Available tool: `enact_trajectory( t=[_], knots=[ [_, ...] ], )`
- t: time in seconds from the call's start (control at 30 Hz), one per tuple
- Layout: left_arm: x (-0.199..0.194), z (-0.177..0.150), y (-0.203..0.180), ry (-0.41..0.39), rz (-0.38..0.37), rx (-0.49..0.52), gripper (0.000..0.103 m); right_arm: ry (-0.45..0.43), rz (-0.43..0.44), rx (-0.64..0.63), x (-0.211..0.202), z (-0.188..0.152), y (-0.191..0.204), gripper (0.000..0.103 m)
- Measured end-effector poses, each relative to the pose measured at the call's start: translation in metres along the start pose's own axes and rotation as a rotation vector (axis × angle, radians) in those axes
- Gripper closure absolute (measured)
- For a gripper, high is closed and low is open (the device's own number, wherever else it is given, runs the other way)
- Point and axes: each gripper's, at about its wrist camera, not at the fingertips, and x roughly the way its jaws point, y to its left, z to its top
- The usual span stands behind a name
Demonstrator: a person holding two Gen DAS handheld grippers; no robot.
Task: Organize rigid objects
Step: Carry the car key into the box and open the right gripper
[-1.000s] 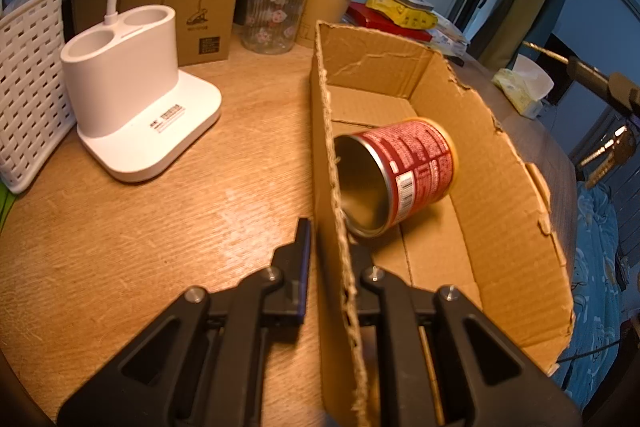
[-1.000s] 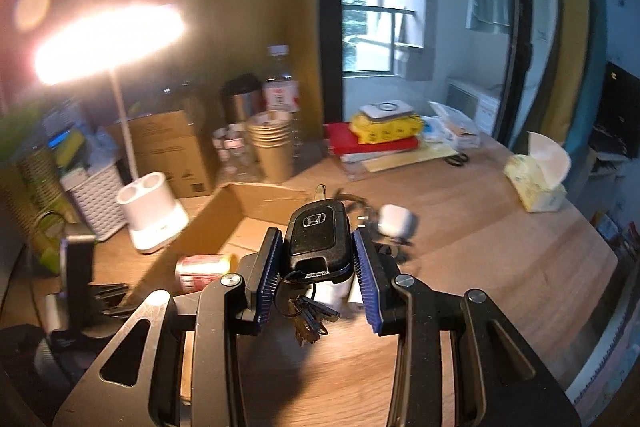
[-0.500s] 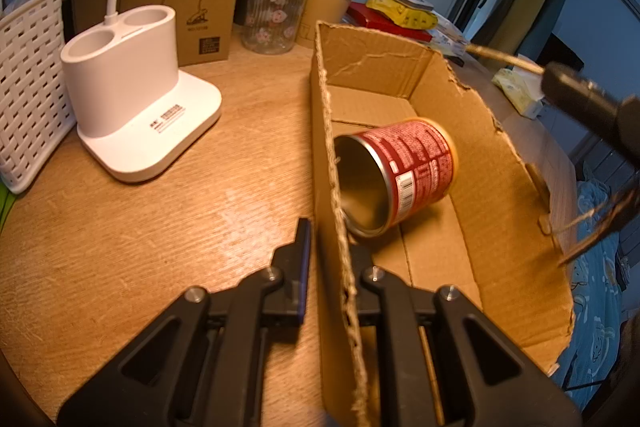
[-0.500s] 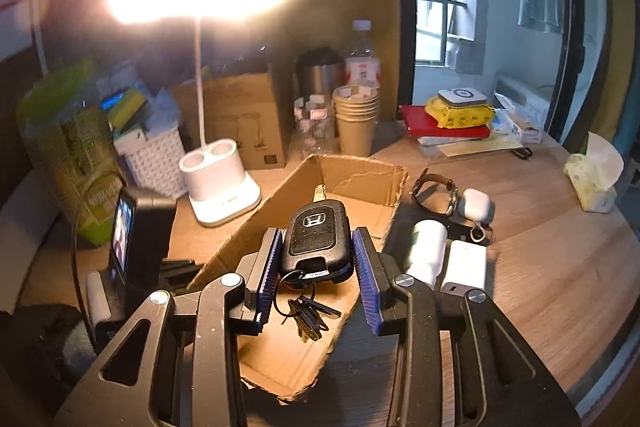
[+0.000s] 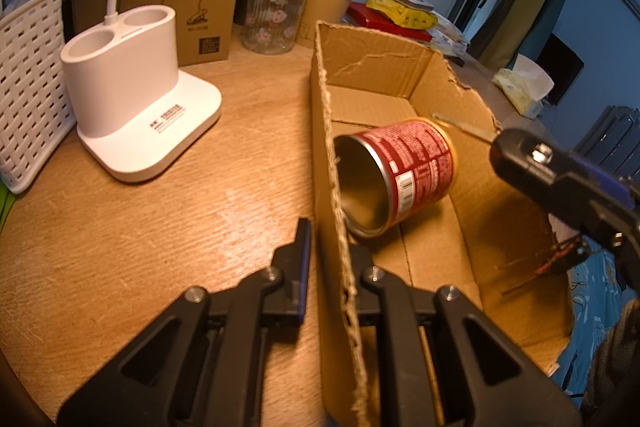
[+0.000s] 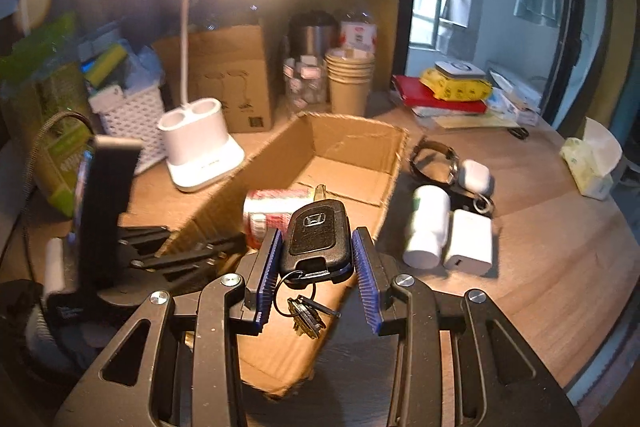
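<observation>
Car key held over the box

Right gripper (image 6: 316, 259) had its jaws clamped on the car key (image 6: 316, 241) above the cardboard box (image 5: 400, 83); left gripper (image 5: 330, 259) pinched the box wall, red can (image 5: 404, 175) lying inside.

1. The desk (image 5: 140, 227) shows pale wood grain under a light sheen.
2. The cardboard box (image 5: 400, 67) is raw brown corrugated board, matt, its torn edges ragged and fibrous.
3. The can (image 5: 416, 163) has a glossy red printed label and a dull bare-metal inside.
4. The lamp base (image 5: 132, 107) is smooth white plastic, satin.
5. The car key (image 6: 316, 239) wears a black, finely pebbled plastic shell, with a metal ring and keys hanging below.
6. The fingers (image 6: 266, 267) carry ribbed blue pads on matt black plastic arms with shiny metal pins.
7. The charger (image 6: 468, 243) is smooth white plastic.
</observation>
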Motion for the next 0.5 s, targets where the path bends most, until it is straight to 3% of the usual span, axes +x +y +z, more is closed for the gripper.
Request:
enact_trajectory(
  t=[0.5],
  knots=[
    [-0.001,0.000,0.001,-0.001,-0.002,0.001,0.091,0.057,-0.017,-0.041,0.006,-0.012,0.012,0.065]
  ],
)
